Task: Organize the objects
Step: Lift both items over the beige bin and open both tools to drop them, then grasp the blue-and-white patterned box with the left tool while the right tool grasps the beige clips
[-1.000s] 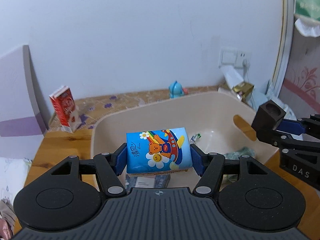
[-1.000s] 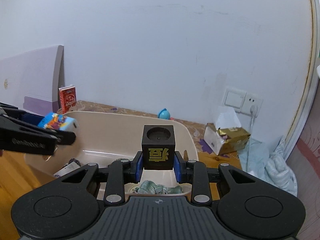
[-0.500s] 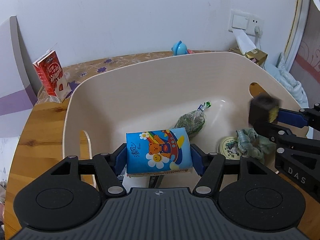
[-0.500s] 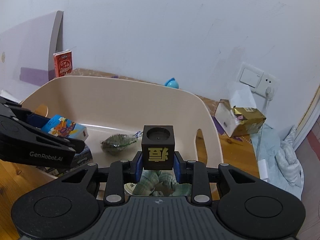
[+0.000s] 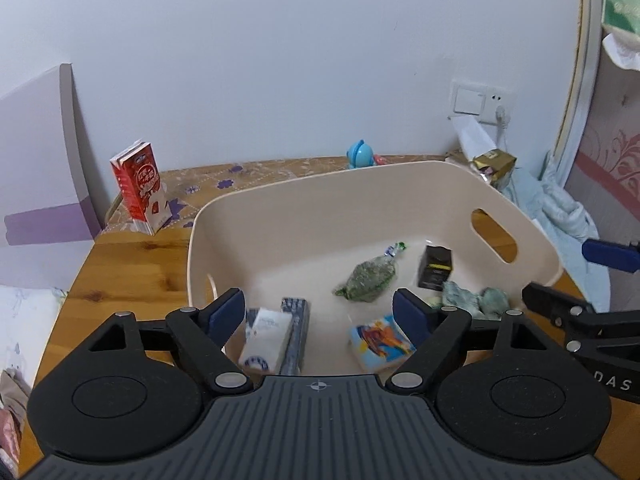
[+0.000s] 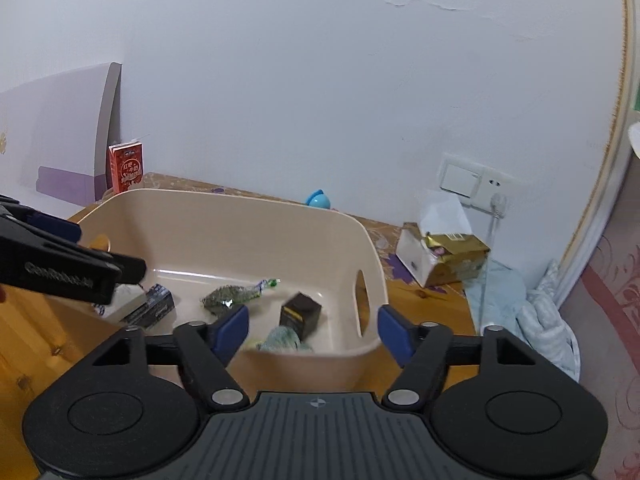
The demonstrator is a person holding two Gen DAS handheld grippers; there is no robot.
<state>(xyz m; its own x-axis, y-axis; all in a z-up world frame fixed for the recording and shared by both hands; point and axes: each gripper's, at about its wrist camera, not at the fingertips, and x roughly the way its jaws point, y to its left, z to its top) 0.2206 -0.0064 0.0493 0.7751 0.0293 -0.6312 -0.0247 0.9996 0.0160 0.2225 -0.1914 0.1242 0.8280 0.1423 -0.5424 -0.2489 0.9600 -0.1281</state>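
A beige plastic basket (image 5: 400, 184) stands on the wooden table; it also shows in the right wrist view (image 6: 240, 216). My left gripper (image 5: 320, 314) is open and empty above the basket's near side. The blue bear-print pack (image 5: 380, 342) lies blurred inside, below it. My right gripper (image 6: 312, 330) is open and empty above the basket's right end. The black cube with gold lettering (image 6: 300, 314) lies in the basket, also seen in the left wrist view (image 5: 434, 266). A green snack bag (image 5: 366, 278), a green cloth (image 5: 474, 300) and a white box (image 5: 266, 338) lie inside too.
A red milk carton (image 5: 140, 186) stands at the back left by a purple-and-white board (image 5: 36, 176). A blue toy (image 5: 360, 154) sits by the wall. A gold tissue pack (image 6: 444, 254) and light blue cloth (image 6: 520, 308) lie to the right.
Both grippers have opened. The bear-print pack has dropped from the left one and the black cube from the right one; both now lie in the basket.
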